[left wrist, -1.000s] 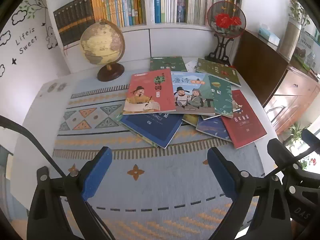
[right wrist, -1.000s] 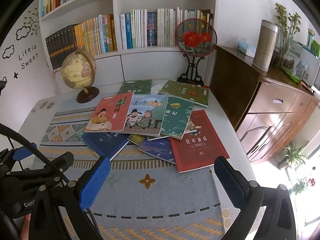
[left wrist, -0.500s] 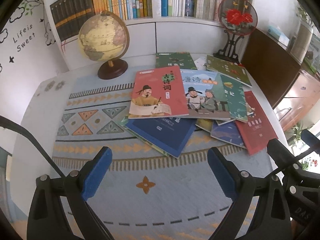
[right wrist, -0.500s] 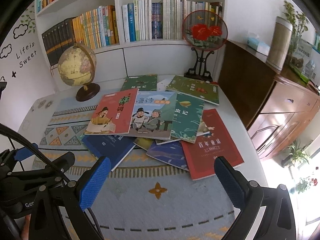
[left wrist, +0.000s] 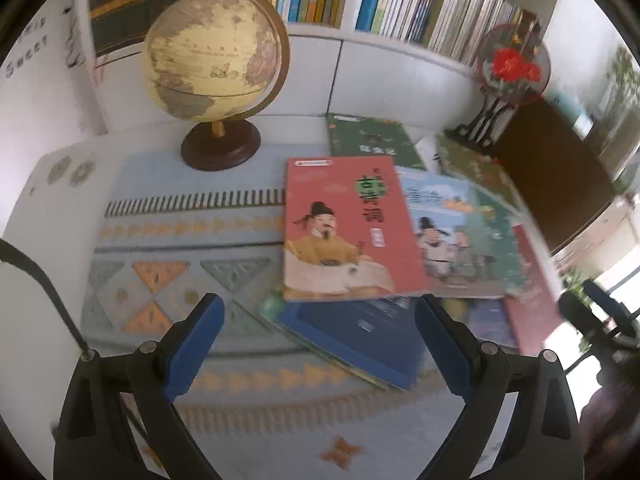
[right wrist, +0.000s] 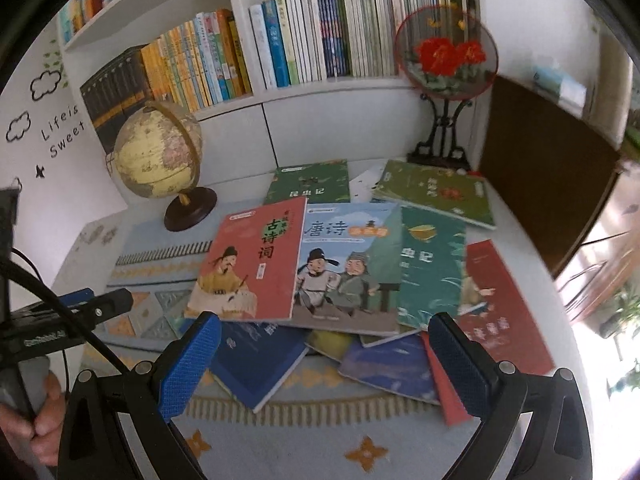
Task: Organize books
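Note:
Several books lie scattered and overlapping on a patterned mat [left wrist: 180, 240]. A salmon-red poetry book [left wrist: 348, 228] [right wrist: 252, 264] lies on top at the left of the pile. A light blue book [right wrist: 348, 264] is beside it, a teal one [right wrist: 432, 272] further right, a dark red one [right wrist: 504, 312] at the right edge, and a dark blue one [left wrist: 360, 340] [right wrist: 256, 360] underneath in front. My left gripper [left wrist: 316, 348] is open and empty just before the dark blue book. My right gripper [right wrist: 324, 364] is open and empty over the pile's front edge.
A globe [left wrist: 212, 60] [right wrist: 160, 156] stands at the back left of the table. A round red-flower screen on a black stand [right wrist: 444, 76] stands back right. Shelves of upright books [right wrist: 320, 36] run behind. A dark wooden cabinet [right wrist: 552, 168] is to the right.
Both grippers have moved forward toward the pile, so the books and the globe appear larger and closer. Both stay open. The books have not moved.

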A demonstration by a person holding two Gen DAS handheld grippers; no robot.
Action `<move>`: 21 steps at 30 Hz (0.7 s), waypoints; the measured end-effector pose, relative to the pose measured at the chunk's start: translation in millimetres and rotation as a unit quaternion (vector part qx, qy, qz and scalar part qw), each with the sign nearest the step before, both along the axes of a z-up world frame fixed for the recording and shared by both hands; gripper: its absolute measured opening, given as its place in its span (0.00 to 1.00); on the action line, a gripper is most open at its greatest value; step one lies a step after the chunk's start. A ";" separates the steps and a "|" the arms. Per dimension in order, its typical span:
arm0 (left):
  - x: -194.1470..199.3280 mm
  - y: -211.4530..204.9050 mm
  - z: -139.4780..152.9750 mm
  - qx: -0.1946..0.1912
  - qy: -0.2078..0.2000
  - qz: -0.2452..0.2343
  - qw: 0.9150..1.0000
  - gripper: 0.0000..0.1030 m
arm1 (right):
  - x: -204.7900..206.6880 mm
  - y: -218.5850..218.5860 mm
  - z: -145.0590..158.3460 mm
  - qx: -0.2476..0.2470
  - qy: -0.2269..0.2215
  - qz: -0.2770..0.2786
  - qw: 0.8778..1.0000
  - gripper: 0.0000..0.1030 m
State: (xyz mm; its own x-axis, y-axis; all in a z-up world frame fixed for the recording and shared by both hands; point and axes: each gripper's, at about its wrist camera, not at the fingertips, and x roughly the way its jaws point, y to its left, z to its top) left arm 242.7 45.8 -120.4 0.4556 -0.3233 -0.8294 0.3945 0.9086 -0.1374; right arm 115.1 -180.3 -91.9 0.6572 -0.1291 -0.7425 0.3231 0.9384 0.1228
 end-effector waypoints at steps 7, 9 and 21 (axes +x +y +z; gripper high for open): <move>54.1 -8.4 -68.1 0.002 0.071 -0.025 0.997 0.88 | 59.2 -3.0 -50.4 0.028 0.061 0.010 0.998 0.85; 64.6 -8.1 -83.2 -0.006 0.089 -0.017 0.996 0.82 | 74.5 -0.2 -66.9 0.031 0.084 0.019 0.996 0.71; 101.1 -5.4 -124.7 -0.053 0.143 0.005 0.988 0.67 | 131.8 3.1 -120.3 0.045 0.143 0.040 0.988 0.61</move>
State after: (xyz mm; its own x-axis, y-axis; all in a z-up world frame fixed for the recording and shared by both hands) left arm 343.8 40.4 -245.1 0.2111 -0.4123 -0.8863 0.3175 0.8864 -0.3368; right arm 246.9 -177.2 -212.2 0.4243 -0.0111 -0.9055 0.2817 0.9519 0.1204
